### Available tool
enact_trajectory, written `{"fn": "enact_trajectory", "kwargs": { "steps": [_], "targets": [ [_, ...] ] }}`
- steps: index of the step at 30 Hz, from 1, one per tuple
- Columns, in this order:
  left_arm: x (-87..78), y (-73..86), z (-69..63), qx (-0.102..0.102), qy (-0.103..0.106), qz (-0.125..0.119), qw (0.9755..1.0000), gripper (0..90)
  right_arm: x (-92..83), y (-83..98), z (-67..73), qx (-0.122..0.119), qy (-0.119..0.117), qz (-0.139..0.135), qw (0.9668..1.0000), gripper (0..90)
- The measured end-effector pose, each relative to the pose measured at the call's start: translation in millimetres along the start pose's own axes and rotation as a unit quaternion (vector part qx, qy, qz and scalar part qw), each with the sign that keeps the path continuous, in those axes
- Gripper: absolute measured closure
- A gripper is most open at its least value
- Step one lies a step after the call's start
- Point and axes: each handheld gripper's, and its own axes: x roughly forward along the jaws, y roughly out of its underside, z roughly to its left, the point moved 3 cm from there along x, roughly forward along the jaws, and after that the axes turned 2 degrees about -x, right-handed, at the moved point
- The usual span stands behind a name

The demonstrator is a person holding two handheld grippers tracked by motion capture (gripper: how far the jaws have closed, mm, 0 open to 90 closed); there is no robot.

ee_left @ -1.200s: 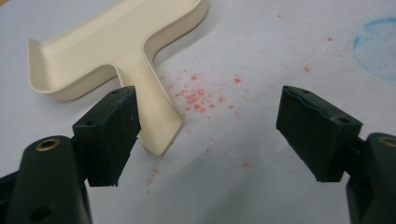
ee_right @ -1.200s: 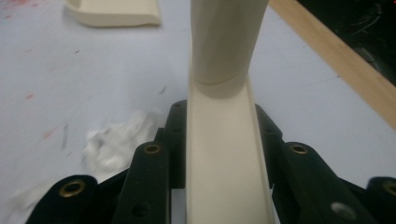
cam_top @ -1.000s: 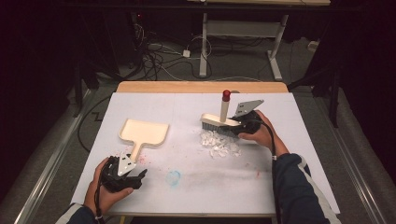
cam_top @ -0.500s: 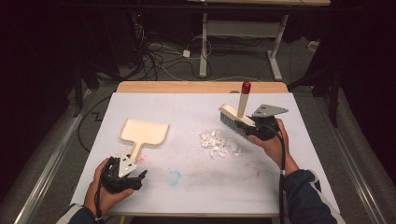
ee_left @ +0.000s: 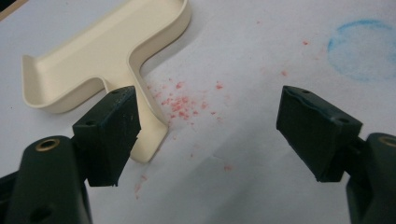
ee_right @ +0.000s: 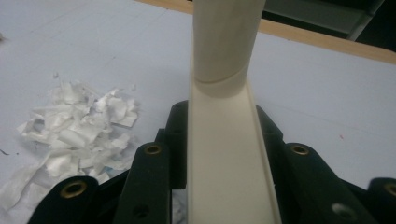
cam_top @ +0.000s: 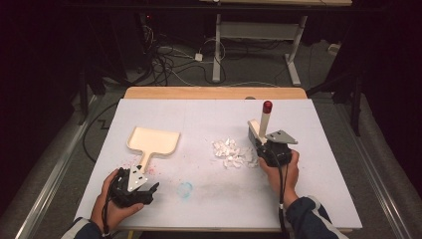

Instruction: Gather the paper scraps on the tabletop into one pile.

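Observation:
A cream dustpan (cam_top: 153,141) lies flat on the left of the white table, its handle pointing toward me. My left gripper (cam_top: 139,180) rests just short of that handle, open and holding nothing. In the left gripper view the dustpan (ee_left: 107,51) handle ends beside one jaw of the left gripper (ee_left: 210,112). A pile of white paper scraps (cam_top: 231,152) sits mid-table. Just right of the pile, my right gripper (cam_top: 262,142) is shut on a cream brush (cam_top: 261,124) with a red handle tip, held steeply upright. The brush (ee_right: 224,154) runs up between the jaws of the right gripper (ee_right: 223,116), with the scraps (ee_right: 79,126) to the left.
A faint blue ring stain (cam_top: 185,189) and red specks (ee_left: 182,100) mark the sheet near the left hand. A wooden table edge (cam_top: 214,92) runs along the far side. Cables and desk legs lie on the dark floor beyond it.
My right gripper has carried the brush from above the far side of the scraps to their right and nearer to me, tipping it more upright. The left gripper has stayed put.

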Motion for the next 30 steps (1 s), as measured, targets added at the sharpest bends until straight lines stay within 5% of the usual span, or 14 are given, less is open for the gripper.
{"fn": "enact_trajectory", "kwargs": {
  "steps": [6, 12, 21, 30],
  "targets": [
    [0.2, -0.6, 1.0, -0.001, -0.001, -0.003, 1.0000, 20.8, 11.2, -9.7, 30.5, 0.012, -0.024, -0.013, 0.9995, 67.5],
    [0.0, -0.8, 0.8, 0.001, -0.002, -0.003, 1.0000, 20.8, 19.2, -17.0, 52.9, -0.005, -0.030, -0.023, 0.9993, 67.5],
    [0.4, -1.6, 1.5, 0.010, -0.005, -0.006, 0.9999, 20.8, 0.8, -29.6, 31.9, 0.007, -0.028, -0.060, 0.9978, 67.5],
    [-0.3, -0.6, 2.7, 0.003, -0.008, -0.003, 1.0000, 20.8, -21.7, -36.6, 21.4, -0.009, -0.123, -0.072, 0.9897, 67.5]
  ]
}}
